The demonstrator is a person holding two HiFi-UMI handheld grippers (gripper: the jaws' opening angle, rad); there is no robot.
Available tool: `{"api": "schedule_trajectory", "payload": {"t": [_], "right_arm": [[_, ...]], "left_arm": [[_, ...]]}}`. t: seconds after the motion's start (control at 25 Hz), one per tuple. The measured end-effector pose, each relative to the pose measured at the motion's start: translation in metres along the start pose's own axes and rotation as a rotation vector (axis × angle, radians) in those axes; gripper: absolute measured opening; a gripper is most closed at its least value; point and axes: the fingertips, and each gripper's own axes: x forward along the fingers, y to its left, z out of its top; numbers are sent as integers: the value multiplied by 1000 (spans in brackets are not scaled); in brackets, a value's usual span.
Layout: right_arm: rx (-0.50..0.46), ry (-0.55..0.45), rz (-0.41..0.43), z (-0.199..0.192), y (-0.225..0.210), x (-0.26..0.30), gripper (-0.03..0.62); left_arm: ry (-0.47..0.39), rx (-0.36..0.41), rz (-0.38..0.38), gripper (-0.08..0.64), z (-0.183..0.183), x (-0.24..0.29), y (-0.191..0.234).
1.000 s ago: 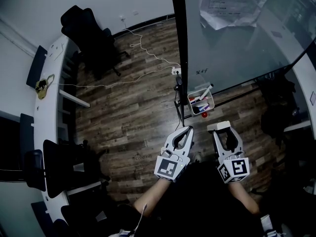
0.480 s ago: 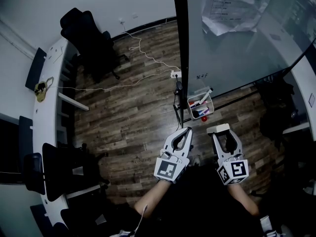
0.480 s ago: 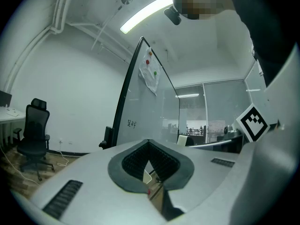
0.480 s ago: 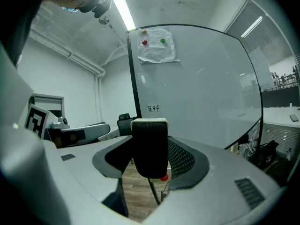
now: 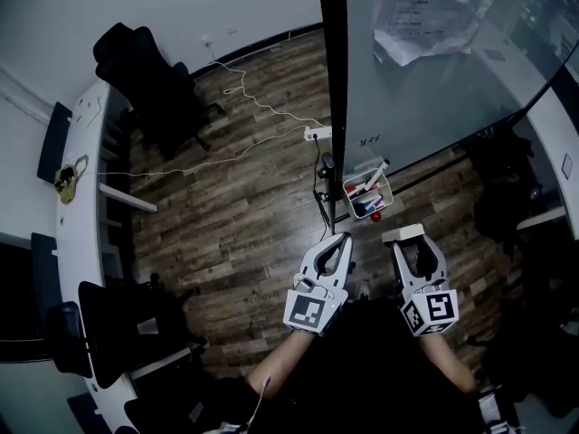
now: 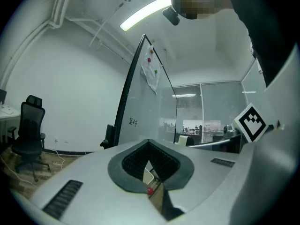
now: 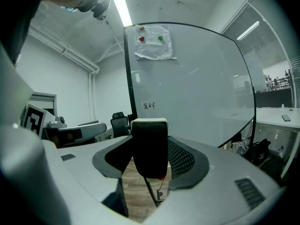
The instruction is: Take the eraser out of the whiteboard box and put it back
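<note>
Since the eraser (image 5: 403,234) sat clamped in the right gripper (image 5: 409,245), on the near side of the whiteboard box (image 5: 368,193) and apart from it, the take-out half looked done. The put-back was left. The left gripper (image 5: 342,239) was closed w/ nothing in it.

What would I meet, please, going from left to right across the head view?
White desk → black office chair → left gripper → whiteboard box → eraser held in the right gripper.
</note>
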Motion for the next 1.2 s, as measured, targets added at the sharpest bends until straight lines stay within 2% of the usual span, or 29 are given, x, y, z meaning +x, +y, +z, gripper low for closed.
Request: {"api": "schedule_trajectory", "payload": {"t": [0.4, 0.64, 0.88, 1.2], "right_arm": [[1, 14, -135, -5, 5, 15, 236], [23, 18, -180, -14, 7, 23, 236], [16, 15, -165, -12, -2, 41, 236], [18, 52, -78, -16, -24, 68, 236]], "left_arm": [[22, -40, -114, 6, -9, 7, 17], [37, -40, -170, 5, -13, 7, 19], [44, -39, -154, 6, -17, 18, 24], [54, -27, -105, 5, -21, 49, 19]]}}
